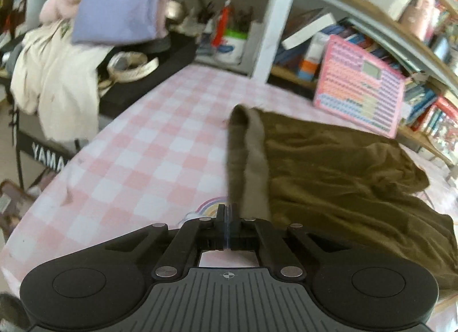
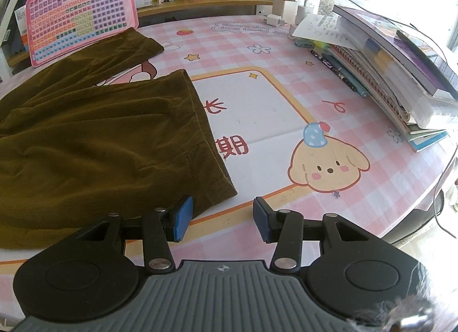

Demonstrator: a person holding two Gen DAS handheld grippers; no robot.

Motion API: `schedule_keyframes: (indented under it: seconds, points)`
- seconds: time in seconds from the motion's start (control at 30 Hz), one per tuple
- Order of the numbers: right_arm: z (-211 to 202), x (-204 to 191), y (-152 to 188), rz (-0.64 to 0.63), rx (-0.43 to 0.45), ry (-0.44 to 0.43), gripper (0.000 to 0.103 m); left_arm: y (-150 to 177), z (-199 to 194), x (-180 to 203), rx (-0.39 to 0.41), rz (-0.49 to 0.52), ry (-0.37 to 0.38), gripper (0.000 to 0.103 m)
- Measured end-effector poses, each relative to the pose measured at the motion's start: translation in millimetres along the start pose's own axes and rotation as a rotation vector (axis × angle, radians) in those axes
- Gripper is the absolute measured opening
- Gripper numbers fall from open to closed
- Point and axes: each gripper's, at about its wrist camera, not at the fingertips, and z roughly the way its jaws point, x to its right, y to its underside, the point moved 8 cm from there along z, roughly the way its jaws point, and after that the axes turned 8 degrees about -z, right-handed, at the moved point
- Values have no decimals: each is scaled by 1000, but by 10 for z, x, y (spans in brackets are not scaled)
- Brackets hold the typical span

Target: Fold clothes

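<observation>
While left gripper (image 1: 227,212) pinches lifted edge of olive trousers (image 2: 94,137) on checked table (image 2: 286,103), right gripper (image 2: 223,217) hovers unclenched near hem; thin, seemingly blurred grip could slip, collapsing fold.

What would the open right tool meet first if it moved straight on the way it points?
Probably the pink checked tablecloth: the right tool points just past the olive trousers' hem, over bare cloth. Depth is unclear.
</observation>
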Motion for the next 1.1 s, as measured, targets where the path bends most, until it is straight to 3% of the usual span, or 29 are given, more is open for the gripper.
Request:
schedule_keyframes:
  seconds: [0.2,0.53,0.73,1.1]
  points:
    - [-12,0,-6,6,6,8,43,-17,-78,352,6,93,53,7]
    - [-326,-141,-109,25,88,-46,44,102,-104,664,-29,195,59,54]
    - [-405,-302,-63,4,84,-78,46,233,-92,773,-60,218,67,73]
    - [-500,-368,130,19,56,-84,60,419,-54,977,-114,301,82,78]
